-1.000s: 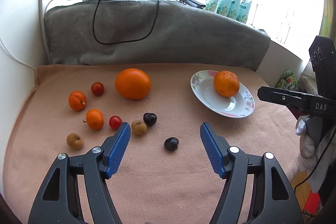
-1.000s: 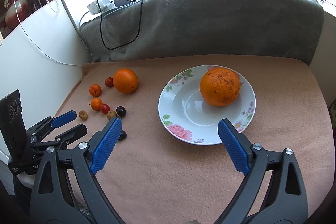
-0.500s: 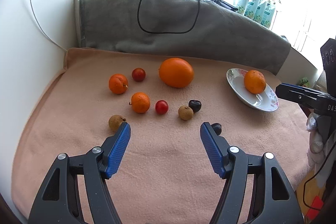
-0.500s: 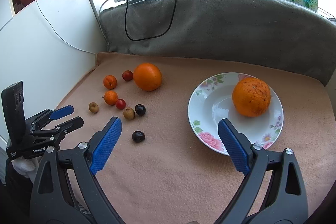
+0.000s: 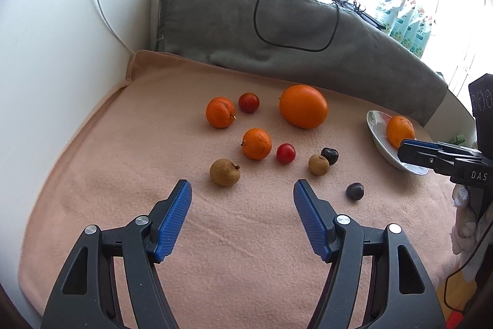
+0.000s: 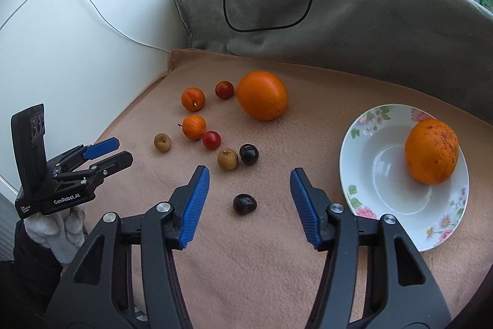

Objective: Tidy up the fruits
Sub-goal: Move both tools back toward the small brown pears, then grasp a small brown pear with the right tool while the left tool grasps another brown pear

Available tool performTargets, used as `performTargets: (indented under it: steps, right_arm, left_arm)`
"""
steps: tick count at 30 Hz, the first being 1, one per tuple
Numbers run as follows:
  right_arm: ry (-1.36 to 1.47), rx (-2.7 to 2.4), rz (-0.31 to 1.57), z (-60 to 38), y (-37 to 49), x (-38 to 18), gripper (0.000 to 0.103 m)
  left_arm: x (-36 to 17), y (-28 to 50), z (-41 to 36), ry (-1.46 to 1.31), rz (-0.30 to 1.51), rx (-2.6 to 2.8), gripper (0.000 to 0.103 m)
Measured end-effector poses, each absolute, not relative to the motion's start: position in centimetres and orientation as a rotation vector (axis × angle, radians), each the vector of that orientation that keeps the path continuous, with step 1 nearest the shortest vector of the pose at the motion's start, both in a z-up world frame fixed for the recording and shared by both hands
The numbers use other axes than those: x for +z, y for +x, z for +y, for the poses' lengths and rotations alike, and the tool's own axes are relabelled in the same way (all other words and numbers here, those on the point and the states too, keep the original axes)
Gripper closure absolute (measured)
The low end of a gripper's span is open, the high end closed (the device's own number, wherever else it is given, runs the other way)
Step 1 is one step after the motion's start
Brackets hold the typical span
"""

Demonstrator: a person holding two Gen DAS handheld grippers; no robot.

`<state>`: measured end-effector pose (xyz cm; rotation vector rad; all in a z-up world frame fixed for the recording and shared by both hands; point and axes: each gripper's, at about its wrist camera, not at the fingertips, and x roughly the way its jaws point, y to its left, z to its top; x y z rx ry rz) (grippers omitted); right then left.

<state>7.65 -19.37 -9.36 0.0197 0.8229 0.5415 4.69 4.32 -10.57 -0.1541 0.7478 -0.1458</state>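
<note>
Home window nook: blanket-covered ledge, grey throw, floral plate.

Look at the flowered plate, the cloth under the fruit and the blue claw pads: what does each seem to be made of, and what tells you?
Plate: probably glazed ceramic; glossy white, soft highlights, printed flowers on the rim.
Cloth: peach fleece or similar soft fabric; matte, fuzzy nap.
Blue pads on the right claw: likely rubber or soft plastic; fine ribbed, matte surface.

Right gripper, jaws just closing with nothing gripped, frames a dark plum left of the plate holding an orange; small fruits lie farther left.
</note>
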Motion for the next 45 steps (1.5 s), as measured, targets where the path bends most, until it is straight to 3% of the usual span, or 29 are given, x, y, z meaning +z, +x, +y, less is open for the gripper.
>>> performTargets:
  steps: [4,12,21,26,29,41,45]
  right_arm:
    - [0.000,0.567,0.849,-18.0,8.2,-10.1,0.055]
    - [-0.013,0.584,0.908,-16.5,10.1,-11.7,0.066]
    - [-0.078,0.609,0.941,-13.5,11.7,-13.2,0.067]
    - [-0.096,0.605,0.958,-12.6,12.8,-14.0,0.072]
    - [-0.118,0.596,0.952,-12.3,12.9,-14.0,0.072]
    - [-0.345,0.540,0.890,-9.2,11.9,-14.3,0.073]
    - [-0.440,0.499,0.855,-8.3,11.5,-14.6,0.081]
  left_arm:
    - [-11.1,5.1,4.7,-0.168,0.763,-0.154,0.042]
    - [-12.2,6.0,5.1,-0.190,0.782,-0.160,0.049]
    - [-13.0,7.4,5.8,-0.209,0.803,-0.159,0.051]
    - [-13.3,8.1,5.9,-0.214,0.813,-0.171,0.051]
    - [-13.6,8.6,5.9,-0.212,0.823,-0.175,0.055]
    - [-14.8,9.9,6.0,-0.219,0.862,-0.179,0.058]
    - [-14.9,10.1,5.8,-0.209,0.868,-0.182,0.059]
